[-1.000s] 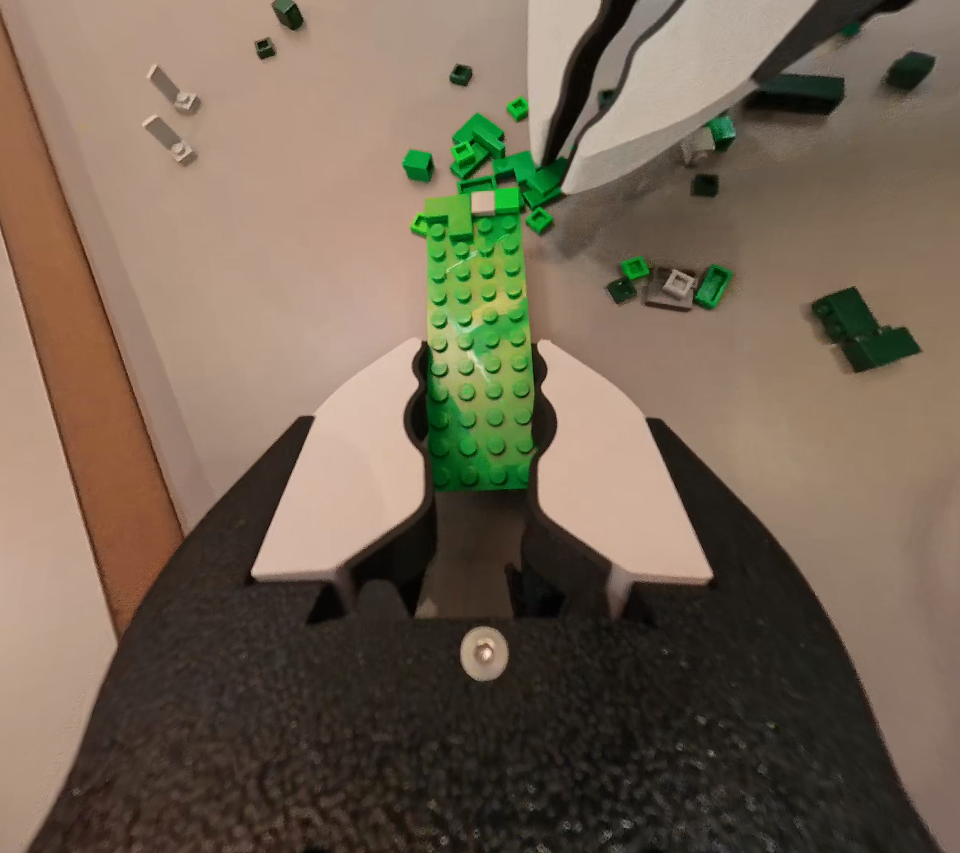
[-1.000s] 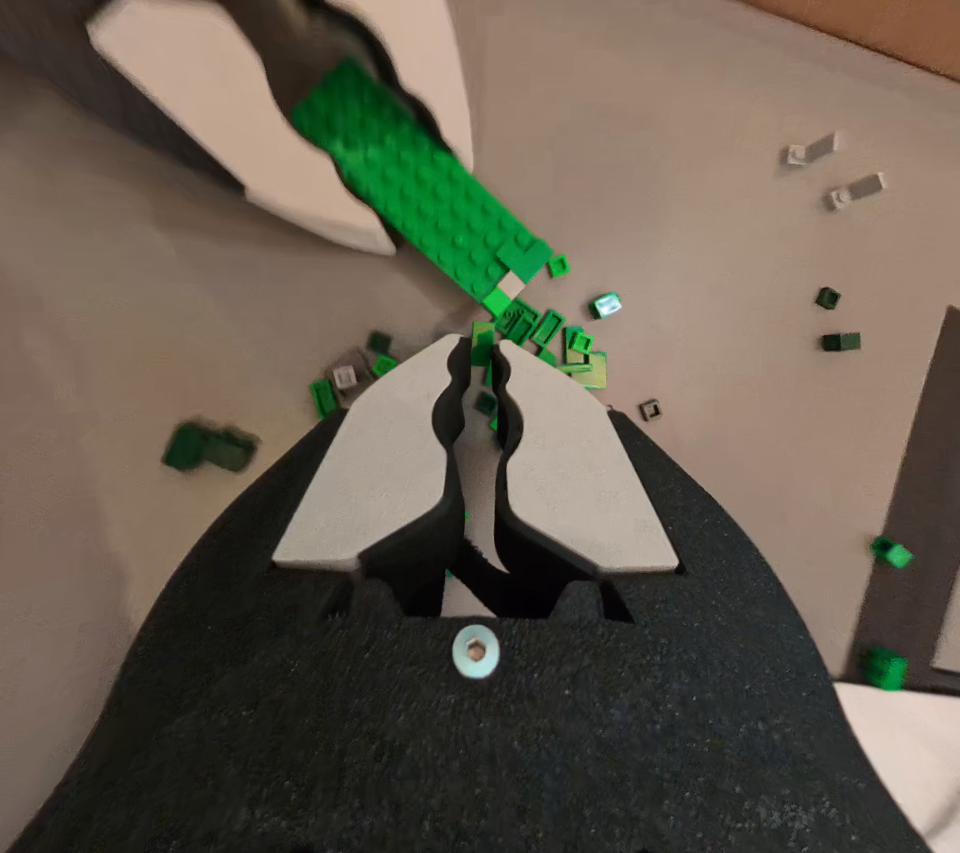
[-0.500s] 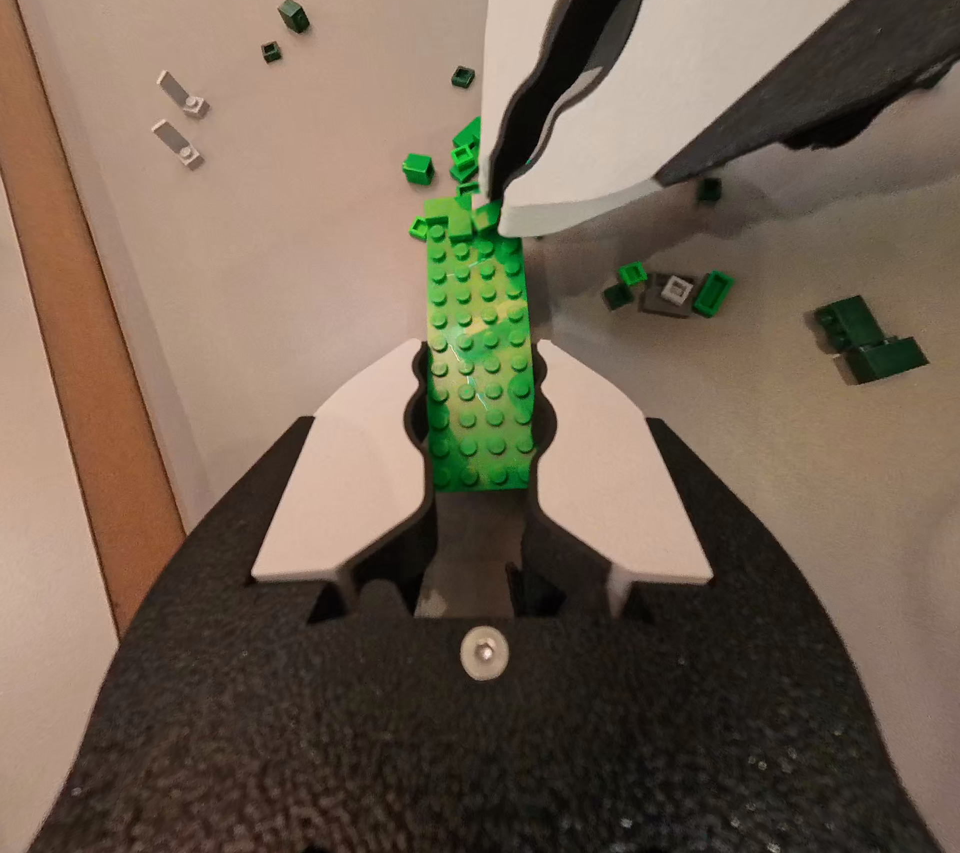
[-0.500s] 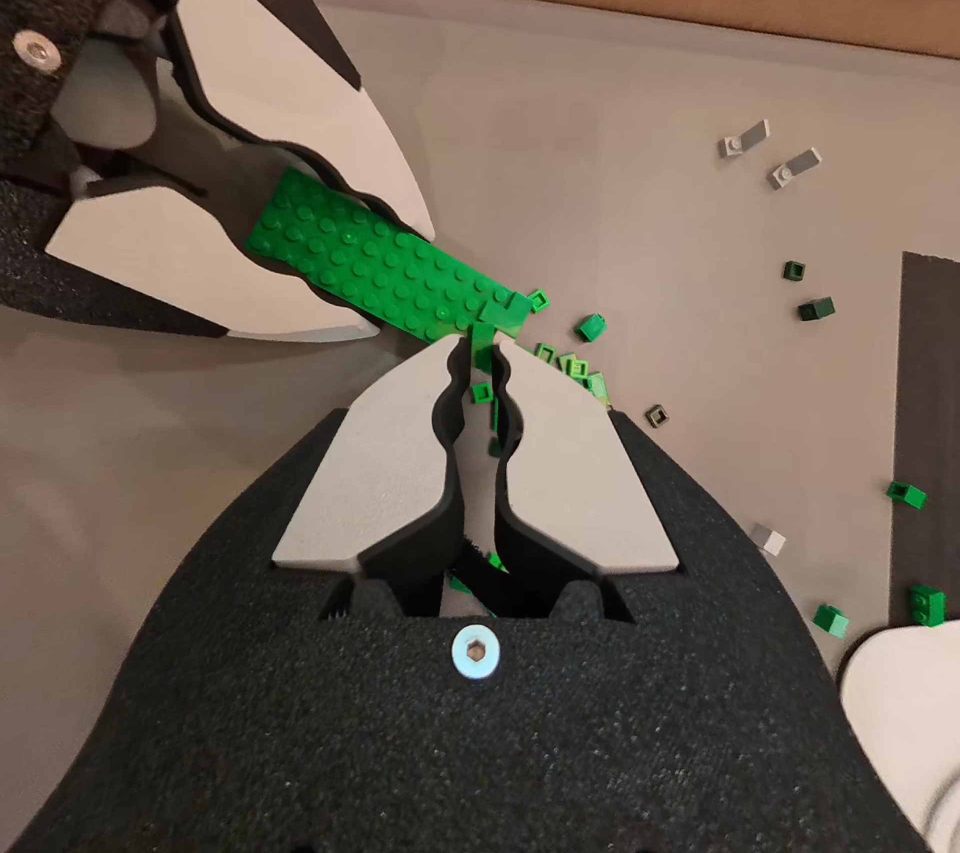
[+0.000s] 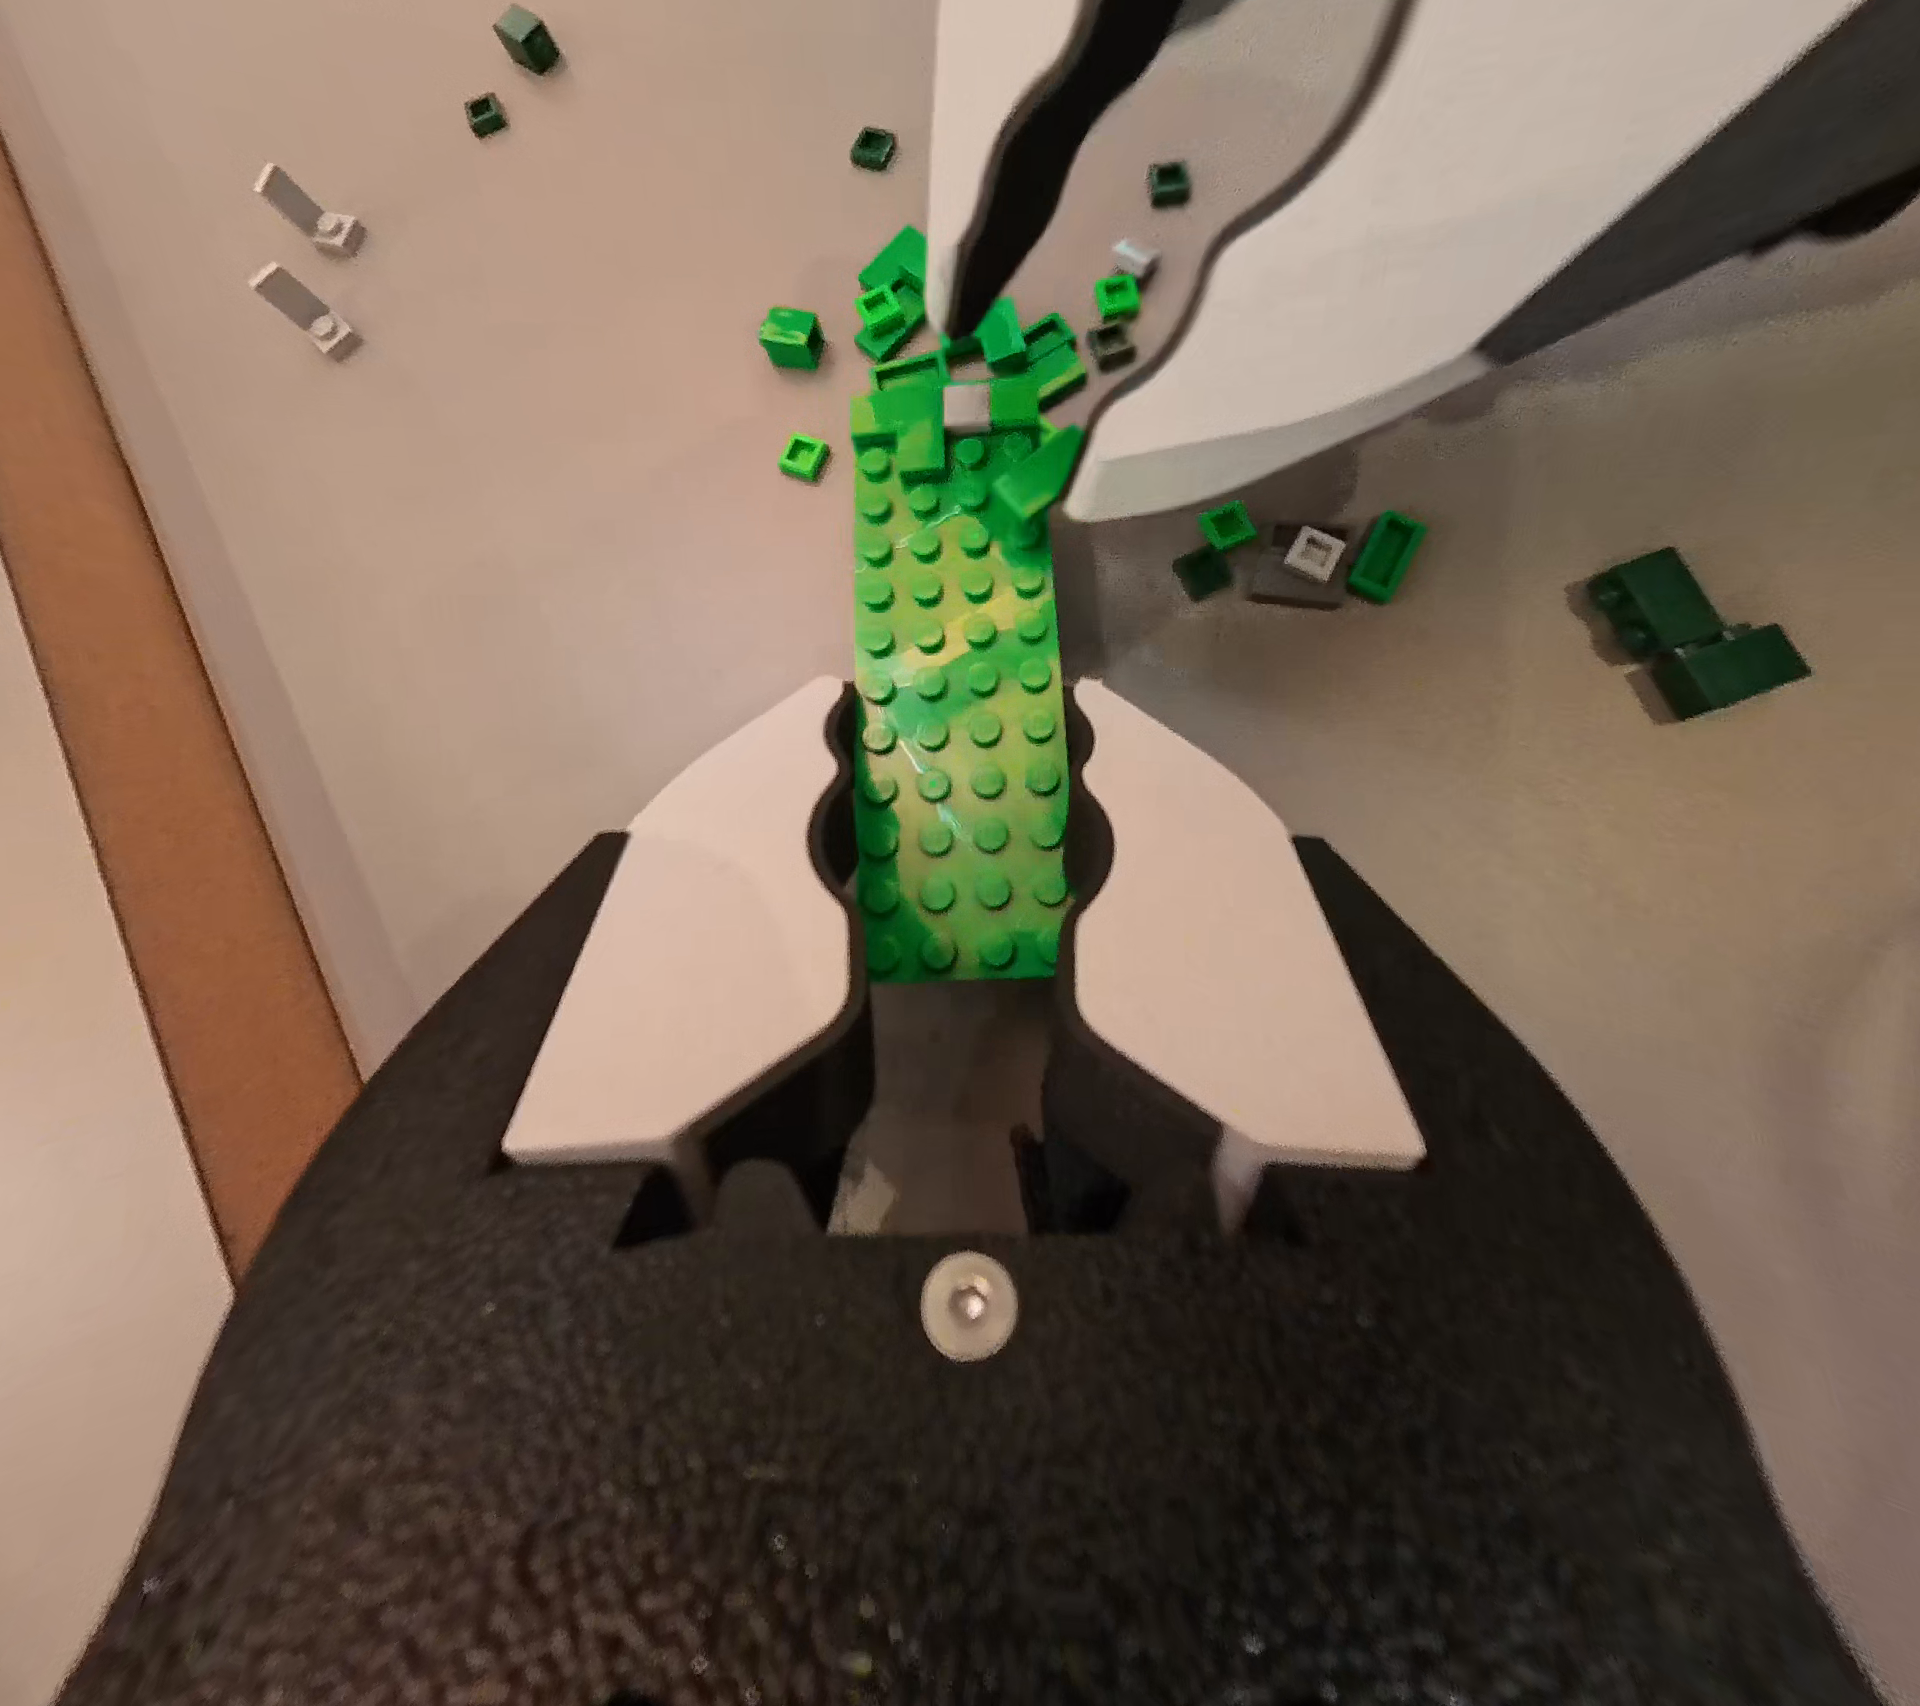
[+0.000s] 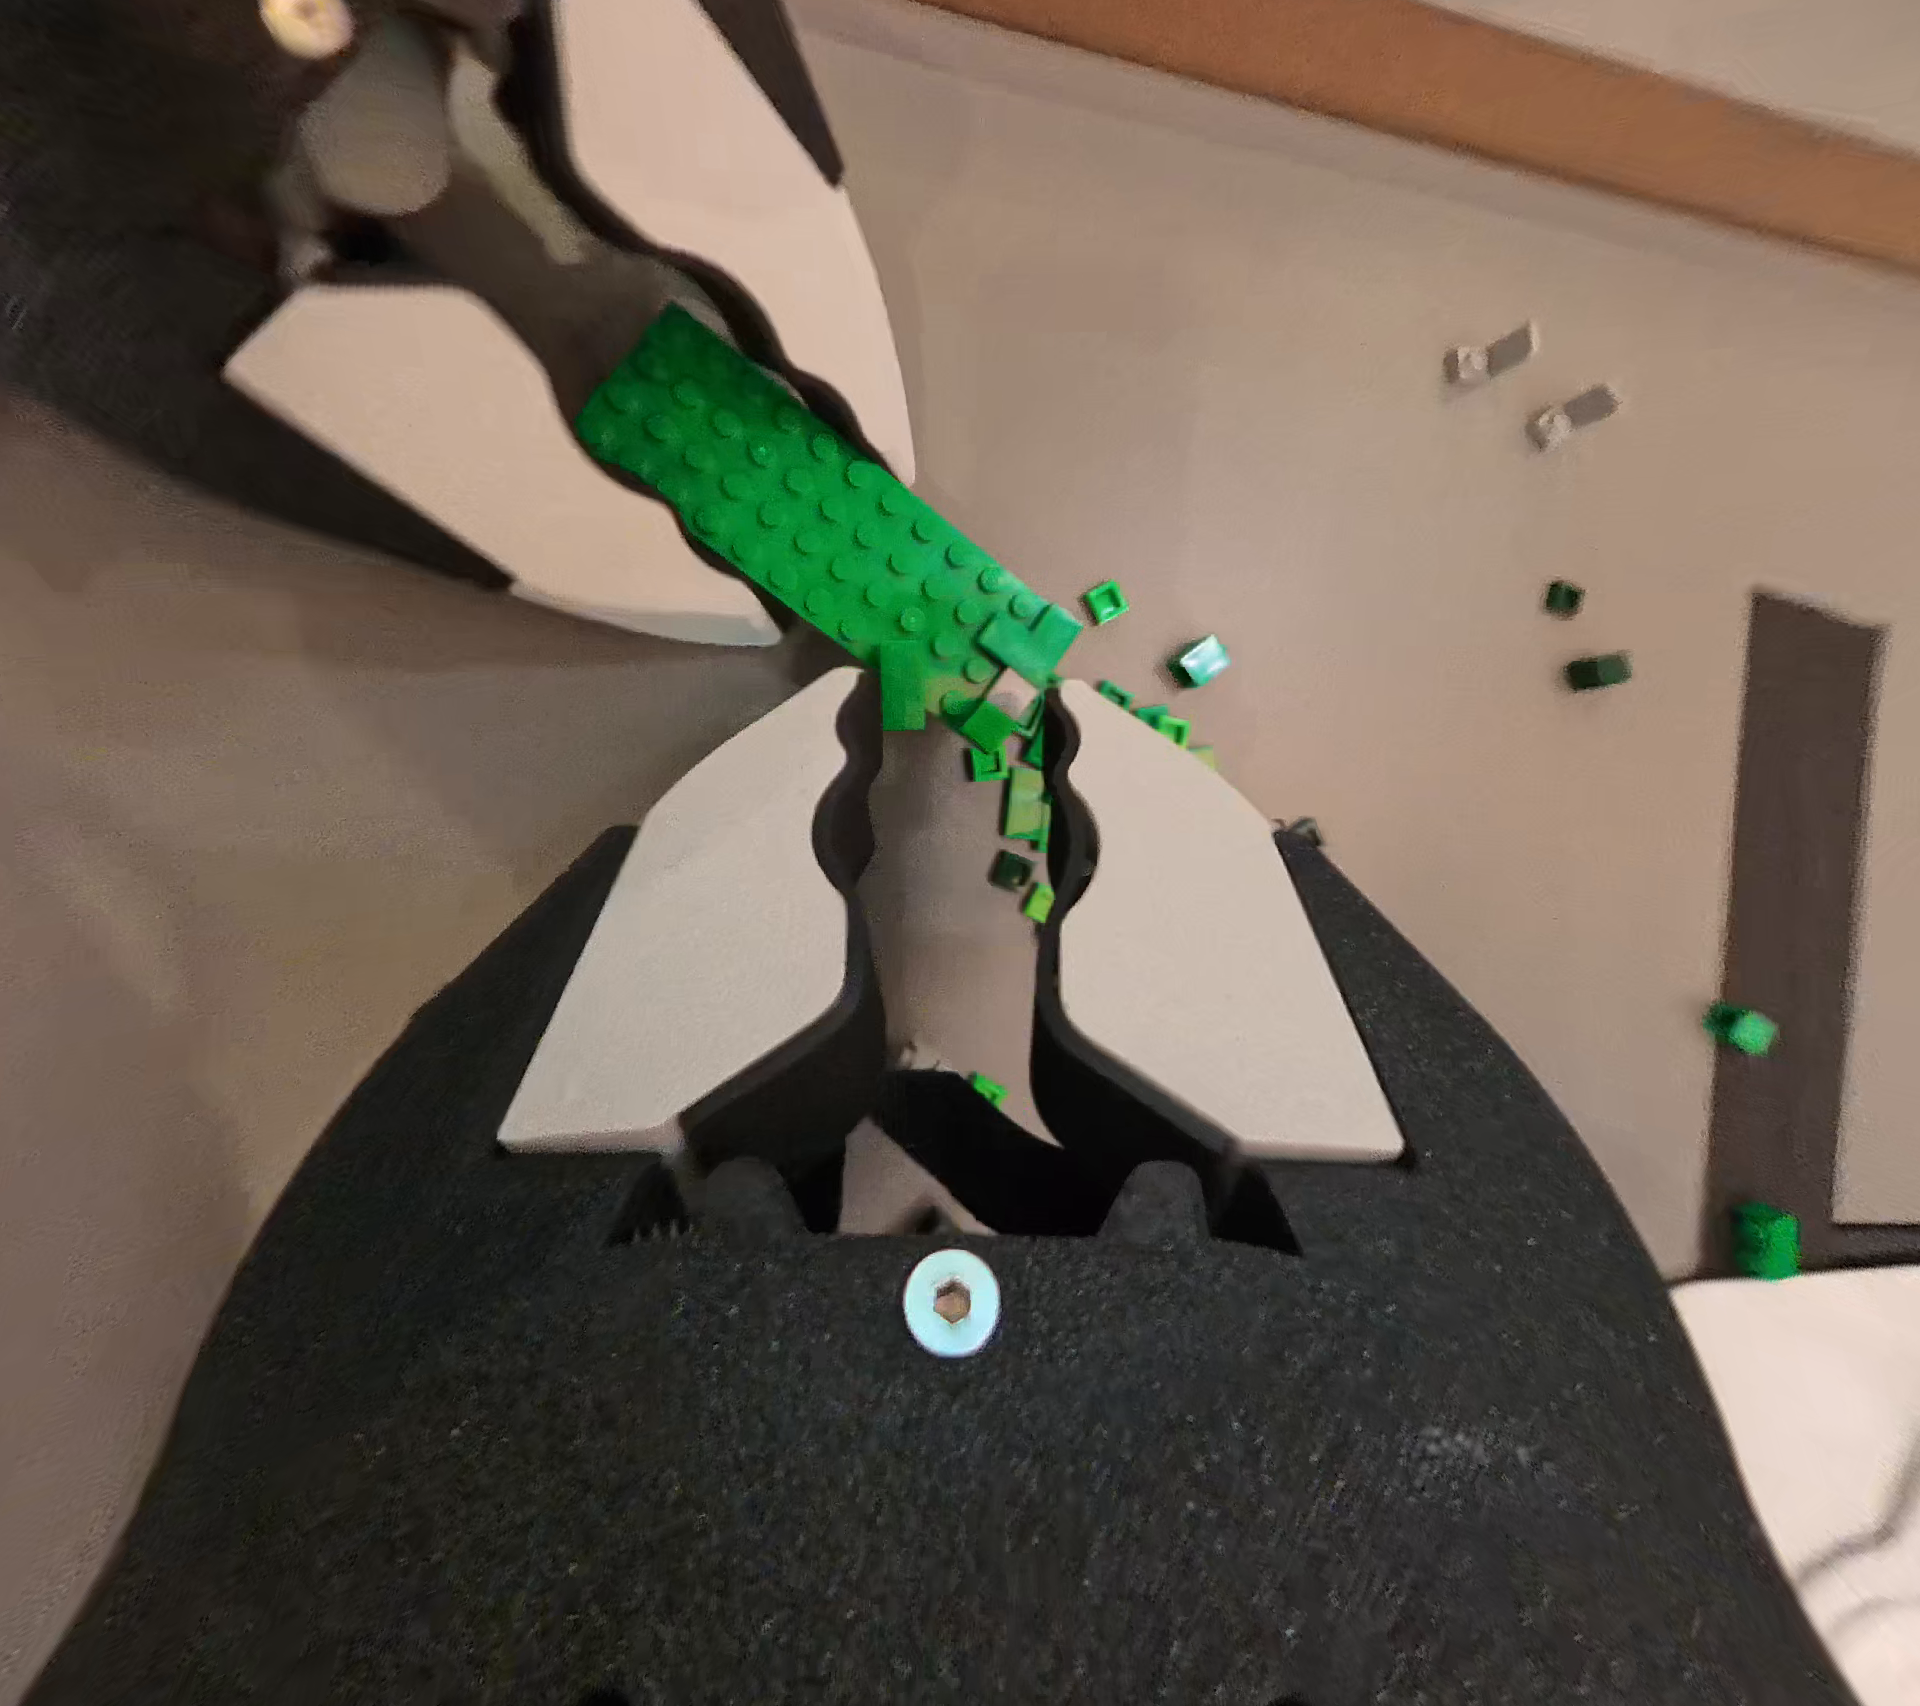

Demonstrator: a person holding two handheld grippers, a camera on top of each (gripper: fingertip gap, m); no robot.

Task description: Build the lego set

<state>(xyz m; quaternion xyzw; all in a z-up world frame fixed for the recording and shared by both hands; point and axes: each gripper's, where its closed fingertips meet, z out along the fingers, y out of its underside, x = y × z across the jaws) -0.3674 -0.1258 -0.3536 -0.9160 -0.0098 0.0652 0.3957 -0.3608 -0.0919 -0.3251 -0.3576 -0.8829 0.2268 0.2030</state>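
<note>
Since a moment ago our right gripper (image 6: 951, 690) has spread its fingers, empty, beside a small green tile (image 5: 1034, 477) tilted on the studded green plate (image 5: 961, 721), which our left gripper (image 5: 961, 700) clamps; we'd steady that plate above the loose bricks (image 5: 966, 326).

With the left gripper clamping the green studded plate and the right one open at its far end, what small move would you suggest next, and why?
Probably draw the right gripper back a little from the plate's end. Its fingers stand apart with nothing pressed between them, and a small green tile sits tilted on the green studded plate, which the left gripper grips by its edges. Retreating would clear the view before pressing the tile flat.
</note>
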